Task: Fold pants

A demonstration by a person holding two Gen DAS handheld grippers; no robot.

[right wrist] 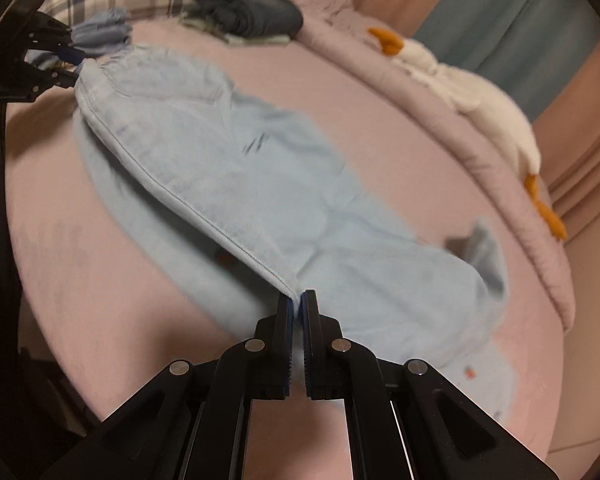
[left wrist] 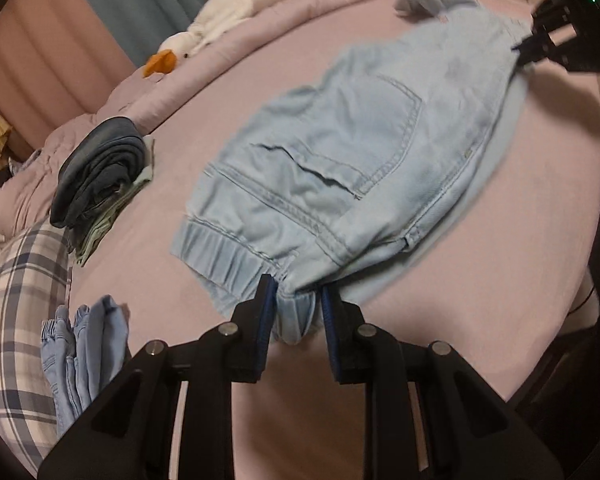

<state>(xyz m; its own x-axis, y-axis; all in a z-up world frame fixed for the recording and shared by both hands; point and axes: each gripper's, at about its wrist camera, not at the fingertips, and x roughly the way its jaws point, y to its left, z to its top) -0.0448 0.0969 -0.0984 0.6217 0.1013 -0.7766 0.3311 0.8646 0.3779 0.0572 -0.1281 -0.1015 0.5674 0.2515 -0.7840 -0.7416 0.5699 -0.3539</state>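
Note:
Light blue denim pants [left wrist: 340, 168] hang stretched between my two grippers above a pink bed [left wrist: 520, 240]. My left gripper [left wrist: 296, 300] is shut on the bunched elastic waistband, with a back pocket showing just beyond it. My right gripper [right wrist: 299, 300] is shut on a folded edge of the pants [right wrist: 240, 184] near the leg end. Each gripper shows in the other's view, the right at top right [left wrist: 536, 46] and the left at top left [right wrist: 66, 66]. The cloth is blurred.
A stack of folded dark and pale clothes [left wrist: 100, 176] lies on the bed. Folded blue jeans [left wrist: 84, 340] lie by a plaid pillow [left wrist: 20, 320]. A white goose plush [right wrist: 472, 96] rests on the rumpled pink quilt. Curtains [right wrist: 512, 20] hang behind.

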